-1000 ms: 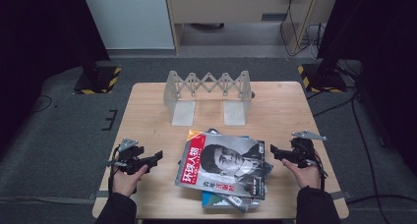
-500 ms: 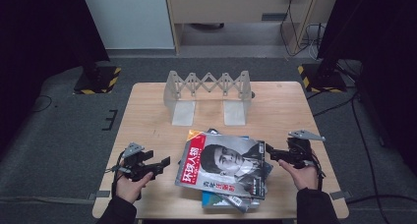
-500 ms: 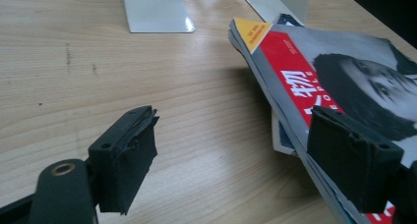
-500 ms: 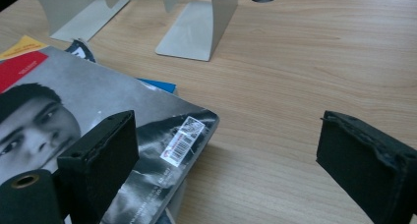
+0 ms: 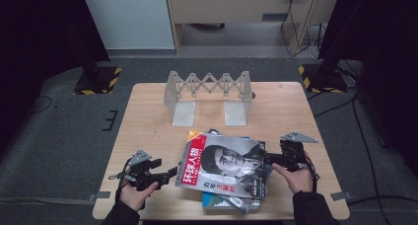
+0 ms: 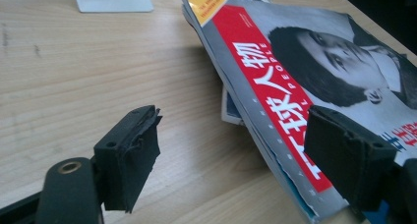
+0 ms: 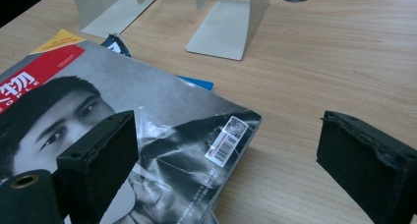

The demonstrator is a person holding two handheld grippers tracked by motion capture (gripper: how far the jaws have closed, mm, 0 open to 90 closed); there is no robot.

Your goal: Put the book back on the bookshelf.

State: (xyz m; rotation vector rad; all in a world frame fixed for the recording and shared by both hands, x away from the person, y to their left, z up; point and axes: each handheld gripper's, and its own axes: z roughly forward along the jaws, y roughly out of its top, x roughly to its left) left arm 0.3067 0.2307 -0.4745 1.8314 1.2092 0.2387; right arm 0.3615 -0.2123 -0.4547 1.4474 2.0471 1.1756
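Lower magazines (image 5: 222,201) mostly hidden underneath.

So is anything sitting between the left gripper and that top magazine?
No. The left gripper has its jaws open at the top magazine's red spine edge, with bare table between them.

Left gripper (image 5: 170,172) and right gripper (image 5: 266,158) gape wide.

"人物 PEOPLE" on the magazine (image 6: 295,81) cover's red band; a barcode near its corner
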